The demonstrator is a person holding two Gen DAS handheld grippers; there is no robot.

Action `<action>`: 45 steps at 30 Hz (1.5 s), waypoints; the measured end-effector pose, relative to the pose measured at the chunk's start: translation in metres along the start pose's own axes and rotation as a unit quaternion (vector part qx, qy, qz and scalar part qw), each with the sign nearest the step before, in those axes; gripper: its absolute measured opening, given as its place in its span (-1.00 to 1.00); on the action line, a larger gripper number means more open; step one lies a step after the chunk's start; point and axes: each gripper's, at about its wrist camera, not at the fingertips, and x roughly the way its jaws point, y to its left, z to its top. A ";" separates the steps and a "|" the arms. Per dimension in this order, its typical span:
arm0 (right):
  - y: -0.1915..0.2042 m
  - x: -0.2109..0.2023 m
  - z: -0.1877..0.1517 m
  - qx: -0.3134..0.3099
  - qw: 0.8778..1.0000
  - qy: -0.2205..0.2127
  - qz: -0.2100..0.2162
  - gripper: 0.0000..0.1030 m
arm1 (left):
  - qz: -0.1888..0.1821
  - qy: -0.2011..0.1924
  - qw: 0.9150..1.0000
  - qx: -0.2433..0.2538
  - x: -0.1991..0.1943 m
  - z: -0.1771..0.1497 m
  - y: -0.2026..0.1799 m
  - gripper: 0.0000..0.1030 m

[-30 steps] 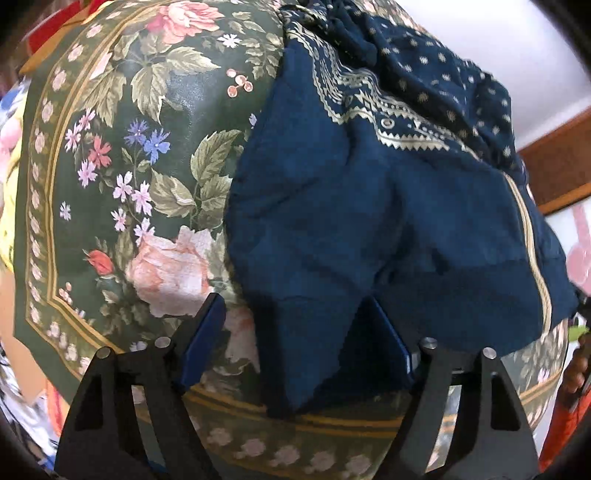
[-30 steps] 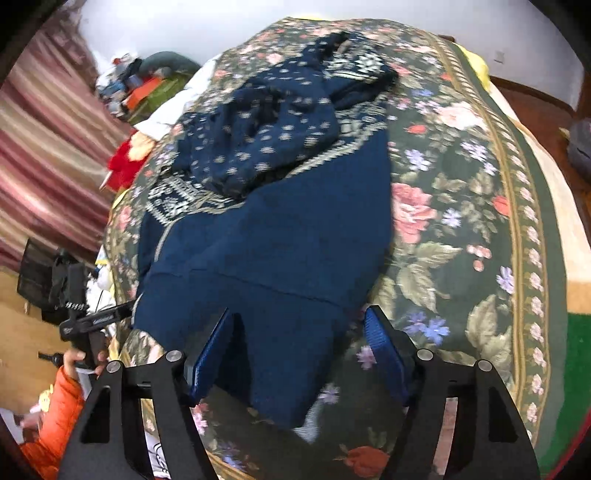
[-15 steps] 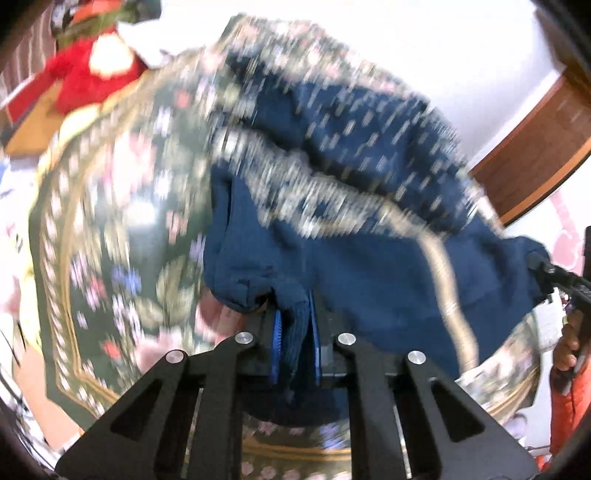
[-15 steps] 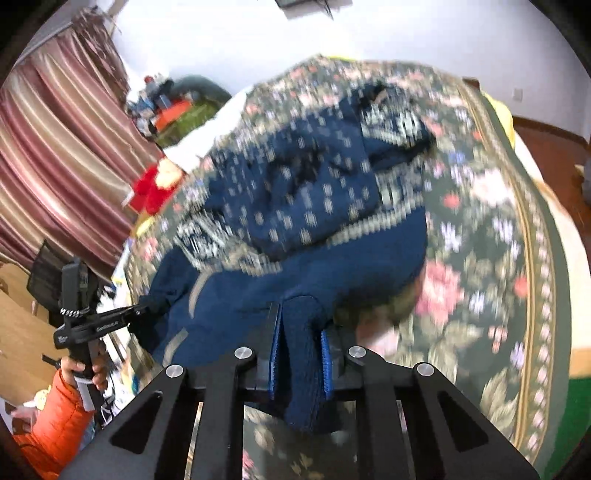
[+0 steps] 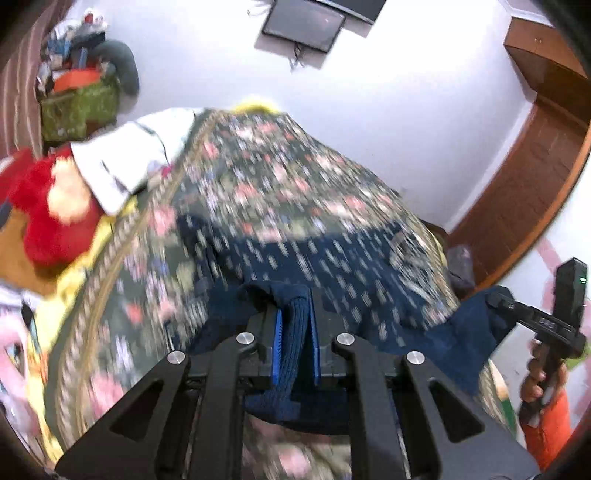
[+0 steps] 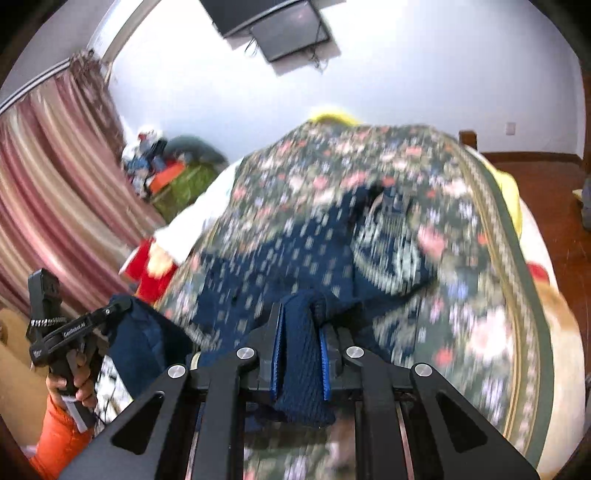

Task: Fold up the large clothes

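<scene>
1. Left gripper point(image 5: 295, 343): clenched on a bunched fold of the navy garment point(image 5: 332, 266). The cloth fills the gap between the blue pads point(image 5: 277, 347) and hangs out below them.
2. Right gripper point(image 6: 299, 354): likewise clamped on a thick fold of the same garment, at its near hem. The knit bulges out under the pads.
3. Garment position: the near hem is lifted clear of the floral bedspread point(image 5: 258, 166); the patterned upper part lies on the bedspread, just beyond the grippers. Between the two grips the cloth hangs slack.
4. Beyond the garment, the bedspread runs to the white wall. A red plush toy point(image 5: 48, 206) sits at its left edge, a wall-mounted screen point(image 5: 303, 22) above its far end.
5. Step in hand, as judged: carrying the hem toward the far end of the garment to make the first fold.
6. Risks:
   - Bunched grips may release layers unevenly, leaving a crooked fold line.
   - Unequal travel of the two hands would skew the hem.
   - Slack between the grips may crease under the fold.
   - Dragging may shift the lower part across the bedspread.
</scene>
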 end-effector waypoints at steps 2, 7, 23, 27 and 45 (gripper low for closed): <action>-0.009 0.020 0.023 0.013 1.000 -0.011 -0.012 -0.74 | 0.022 -0.009 1.000 -0.011 0.023 0.022 0.011 -0.78; -0.038 0.109 0.066 0.029 0.996 0.006 -0.089 -0.74 | 0.089 0.009 0.994 -0.059 0.101 0.049 0.059 -0.78; -0.112 0.169 0.096 0.130 0.987 0.088 -0.022 -0.73 | 0.091 0.120 0.983 -0.106 0.184 0.047 0.129 -0.58; -0.102 0.124 0.115 0.076 0.988 0.036 -0.126 -0.72 | 0.109 0.122 0.983 -0.085 0.158 0.067 0.123 -0.55; -0.011 0.143 0.013 -0.139 0.974 0.165 -0.075 -0.72 | 0.112 0.149 0.977 0.106 0.141 0.017 0.024 0.43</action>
